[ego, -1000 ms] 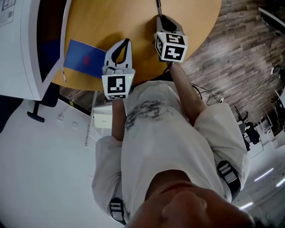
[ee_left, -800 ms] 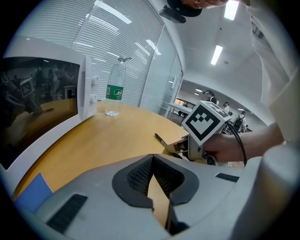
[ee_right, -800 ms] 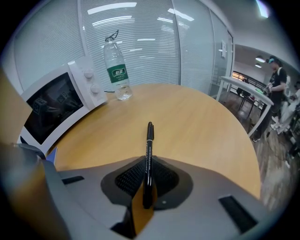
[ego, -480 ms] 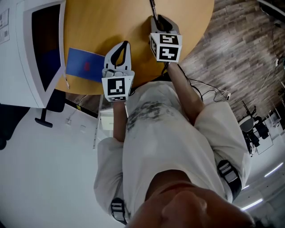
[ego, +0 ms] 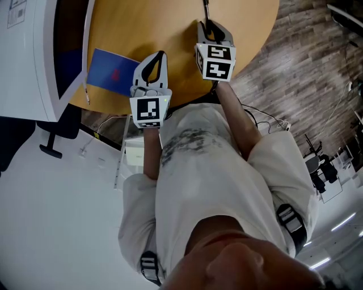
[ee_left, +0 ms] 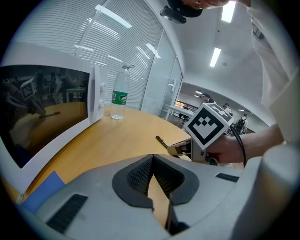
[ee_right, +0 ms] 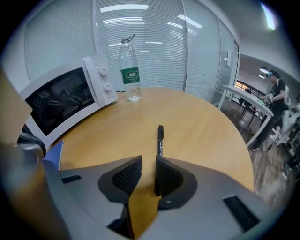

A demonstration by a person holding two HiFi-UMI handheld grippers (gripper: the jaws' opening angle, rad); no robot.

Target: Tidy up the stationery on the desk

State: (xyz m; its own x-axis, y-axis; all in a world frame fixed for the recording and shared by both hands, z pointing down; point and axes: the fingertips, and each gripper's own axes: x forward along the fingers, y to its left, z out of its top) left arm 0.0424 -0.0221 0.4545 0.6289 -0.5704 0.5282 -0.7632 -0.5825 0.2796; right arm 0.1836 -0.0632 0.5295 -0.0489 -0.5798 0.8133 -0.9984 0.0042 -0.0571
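Observation:
A black pen [ee_right: 160, 138] lies on the round wooden desk [ee_right: 197, 126], pointing away from me; it also shows at the top edge of the head view, pen [ego: 205, 8]. My right gripper [ee_right: 148, 161] hovers just behind the pen's near end, jaws a narrow gap apart with nothing between them; the pen's end sits by the right jaw's tip. My left gripper [ee_left: 151, 158] is shut and empty, held over the desk's near edge beside the right gripper [ee_left: 204, 131]. A blue notebook [ego: 113, 72] lies left of the left gripper [ego: 160, 55].
A white microwave [ee_right: 70, 101] stands along the desk's left side, its door [ego: 71, 51] close to the notebook. A water bottle [ee_right: 130, 70] stands at the far side by the microwave. An office chair base [ego: 54, 141] and cables lie on the floor below.
Both grippers hold almost the same places over the desk. The head view swayed slightly left and back; the right gripper stays just behind the pen.

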